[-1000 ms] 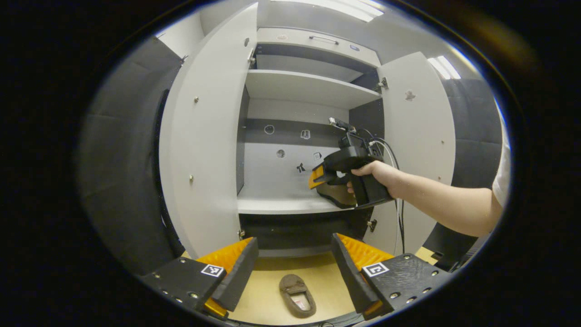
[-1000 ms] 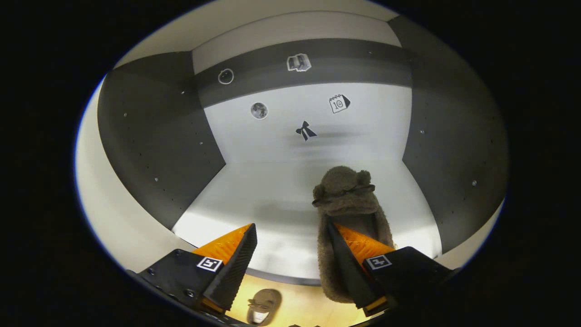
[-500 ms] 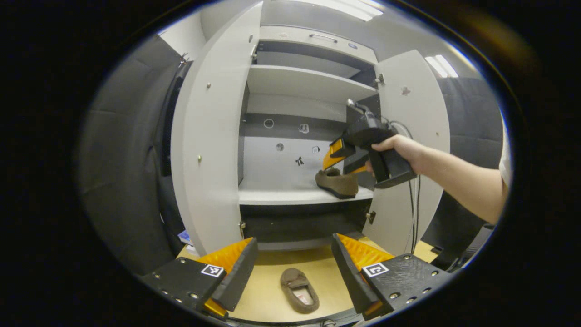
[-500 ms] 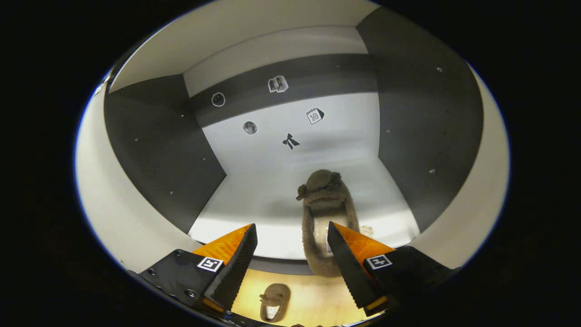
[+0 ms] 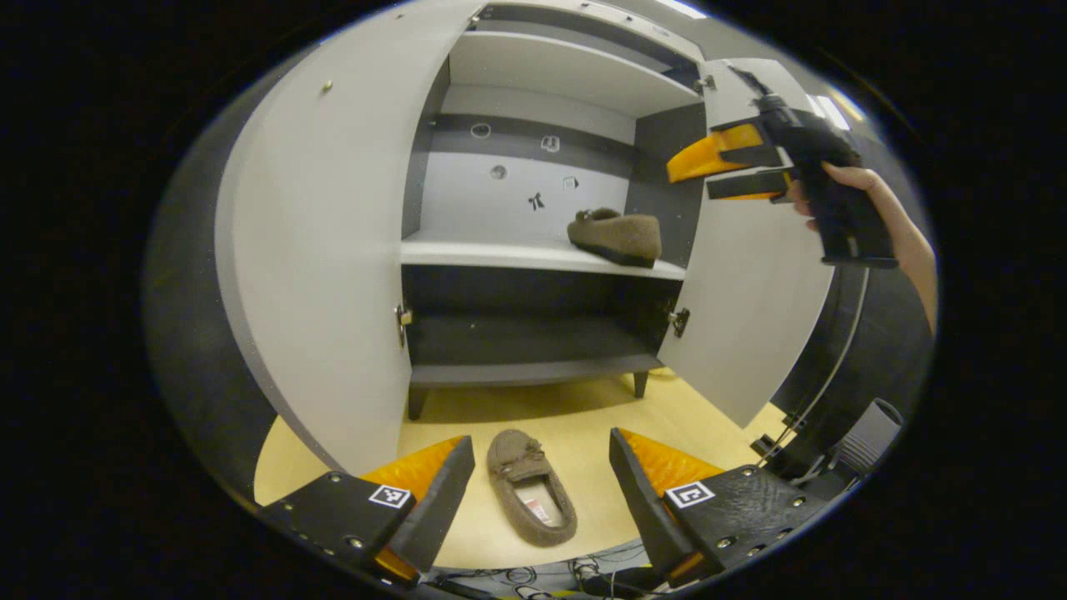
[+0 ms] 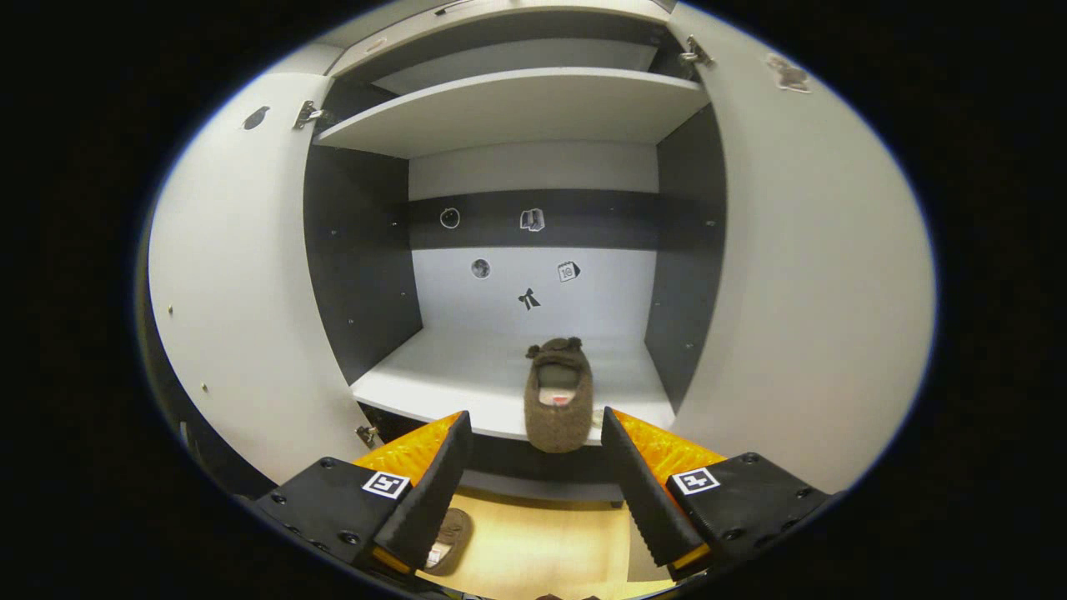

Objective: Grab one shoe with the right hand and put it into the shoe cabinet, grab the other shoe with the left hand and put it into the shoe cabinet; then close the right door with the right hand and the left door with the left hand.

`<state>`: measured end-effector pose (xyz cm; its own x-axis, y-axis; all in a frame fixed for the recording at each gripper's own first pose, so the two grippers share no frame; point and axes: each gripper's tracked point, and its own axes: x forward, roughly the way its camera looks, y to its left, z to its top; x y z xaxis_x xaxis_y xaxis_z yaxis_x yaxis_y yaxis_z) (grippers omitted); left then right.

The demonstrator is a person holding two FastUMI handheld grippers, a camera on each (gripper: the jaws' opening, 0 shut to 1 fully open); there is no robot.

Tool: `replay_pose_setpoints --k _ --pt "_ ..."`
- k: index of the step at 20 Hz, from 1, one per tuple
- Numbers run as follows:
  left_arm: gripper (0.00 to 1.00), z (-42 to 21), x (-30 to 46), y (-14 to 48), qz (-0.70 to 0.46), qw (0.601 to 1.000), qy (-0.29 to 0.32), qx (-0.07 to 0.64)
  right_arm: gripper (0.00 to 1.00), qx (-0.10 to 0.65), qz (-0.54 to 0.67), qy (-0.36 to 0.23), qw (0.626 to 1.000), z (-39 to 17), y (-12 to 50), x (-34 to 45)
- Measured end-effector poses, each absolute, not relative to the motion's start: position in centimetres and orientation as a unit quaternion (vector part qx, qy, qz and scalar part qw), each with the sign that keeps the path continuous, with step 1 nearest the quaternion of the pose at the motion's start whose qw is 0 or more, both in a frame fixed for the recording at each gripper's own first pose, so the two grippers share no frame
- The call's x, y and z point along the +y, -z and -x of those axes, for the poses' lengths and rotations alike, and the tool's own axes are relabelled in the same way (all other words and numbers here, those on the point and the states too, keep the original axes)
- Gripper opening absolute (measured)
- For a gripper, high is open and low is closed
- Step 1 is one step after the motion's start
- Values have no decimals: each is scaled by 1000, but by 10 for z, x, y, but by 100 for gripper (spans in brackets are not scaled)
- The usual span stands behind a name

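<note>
1. Both cabinet doors, left door (image 5: 325, 250) and right door (image 5: 754, 275), swing wide, so the front's open.
2. Middle shelf (image 6: 467, 379) has bare room left of the shelved shoe (image 6: 557, 392).
3. Floor shoe (image 5: 529, 487) lies in the open, nothing beside it.

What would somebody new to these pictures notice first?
Probably the tall grey shoe cabinet with both doors swung wide open, and a fuzzy brown shoe sitting on its middle shelf. Its mate, the second shoe, lies on the yellow floor between the left gripper's open fingers. The right gripper hangs open, high by the right door.
</note>
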<state>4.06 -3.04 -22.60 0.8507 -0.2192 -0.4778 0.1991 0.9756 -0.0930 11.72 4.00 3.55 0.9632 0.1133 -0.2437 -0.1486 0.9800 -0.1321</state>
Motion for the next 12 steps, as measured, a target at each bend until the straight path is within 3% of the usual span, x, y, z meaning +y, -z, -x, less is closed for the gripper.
replay_pose_setpoints --k 2,6,7,8,9,10,12 --pt "99 -44 -29 265 7 952 113 284 100 108 59 -65 990 -88 -21 36" --pt "94 -46 -27 342 -14 929 112 354 98 87 65 -46 993 -30 11 29" --pt "99 -48 -22 358 -23 923 104 370 98 85 64 -38 994 -15 20 28" --pt "95 -48 -19 373 -27 917 102 385 98 84 57 -30 994 -1 28 27" --pt "99 -51 -17 384 -29 913 100 395 99 83 48 -25 995 11 36 27" --pt "95 -52 -16 391 -31 910 99 402 99 85 45 -14 995 20 43 23" --pt "99 -60 -13 406 -30 903 97 418 99 100 47 10 994 34 60 9"
